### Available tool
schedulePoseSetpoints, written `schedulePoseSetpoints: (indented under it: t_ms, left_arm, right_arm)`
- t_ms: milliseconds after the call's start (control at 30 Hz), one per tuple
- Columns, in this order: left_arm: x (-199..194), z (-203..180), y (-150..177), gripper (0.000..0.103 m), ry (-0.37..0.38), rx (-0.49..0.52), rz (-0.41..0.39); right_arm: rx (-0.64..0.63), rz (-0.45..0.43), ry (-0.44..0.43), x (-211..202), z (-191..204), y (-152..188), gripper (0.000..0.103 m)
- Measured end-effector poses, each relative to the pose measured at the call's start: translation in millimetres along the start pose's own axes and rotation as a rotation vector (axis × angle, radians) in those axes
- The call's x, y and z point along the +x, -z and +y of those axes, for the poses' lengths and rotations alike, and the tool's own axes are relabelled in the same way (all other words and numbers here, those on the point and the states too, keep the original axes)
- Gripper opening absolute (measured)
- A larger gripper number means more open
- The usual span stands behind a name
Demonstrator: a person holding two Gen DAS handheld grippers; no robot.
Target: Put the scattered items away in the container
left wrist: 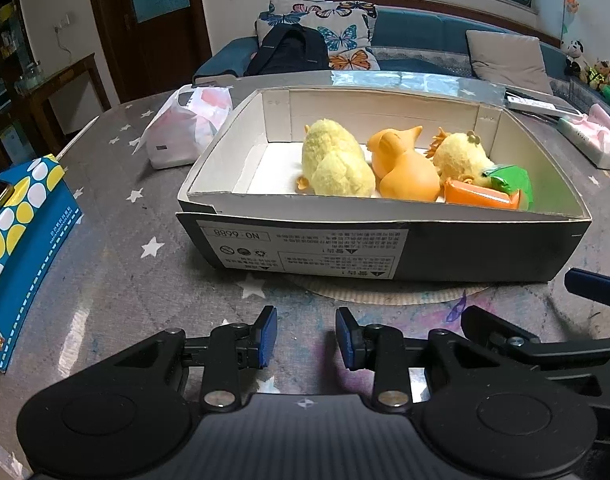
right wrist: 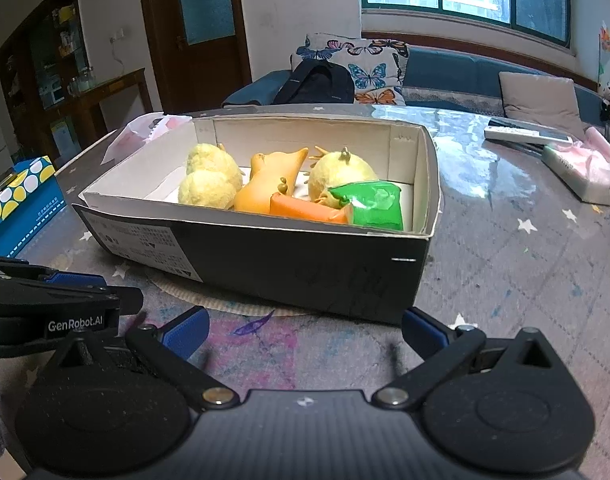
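Note:
A black cardboard box [left wrist: 485, 252] with a white inside stands on the table in front of both grippers; it also shows in the right wrist view [right wrist: 305, 268]. Inside lie a yellow plush chick [left wrist: 337, 164] [right wrist: 209, 184], an orange rubber duck [left wrist: 405, 168] [right wrist: 265, 184], a second yellow plush chick [left wrist: 461, 156] [right wrist: 341, 172], an orange packet [left wrist: 481, 196] [right wrist: 305, 208] and a green packet [left wrist: 513, 182] [right wrist: 373, 204]. My left gripper [left wrist: 306, 338] is empty with a narrow gap between its blue pads, short of the box. My right gripper [right wrist: 305, 332] is wide open and empty, near the box's front wall.
A blue tissue box [left wrist: 21, 240] with yellow and white dots stands at the left. A white plastic bag [left wrist: 185, 128] lies behind the box's left end. A pink-and-white pack [right wrist: 585, 172] and a remote [right wrist: 525, 132] lie at the right. A round mat [left wrist: 385, 292] lies under the box.

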State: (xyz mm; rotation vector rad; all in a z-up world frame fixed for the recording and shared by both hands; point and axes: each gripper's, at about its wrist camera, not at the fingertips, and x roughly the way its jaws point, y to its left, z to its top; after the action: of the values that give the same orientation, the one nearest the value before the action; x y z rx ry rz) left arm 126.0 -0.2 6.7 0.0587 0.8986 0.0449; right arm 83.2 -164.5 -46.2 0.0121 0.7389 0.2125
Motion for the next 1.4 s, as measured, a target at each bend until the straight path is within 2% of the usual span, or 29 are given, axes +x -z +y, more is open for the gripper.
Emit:
schedulePoseSetpoints:
  t_ms: [1400]
  left_arm:
    - [21,-2,-15,0.033,-0.023,0.004,0.084]
  right_arm:
    - [0.036,0.07,0.059,16,-6,-11,0.103]
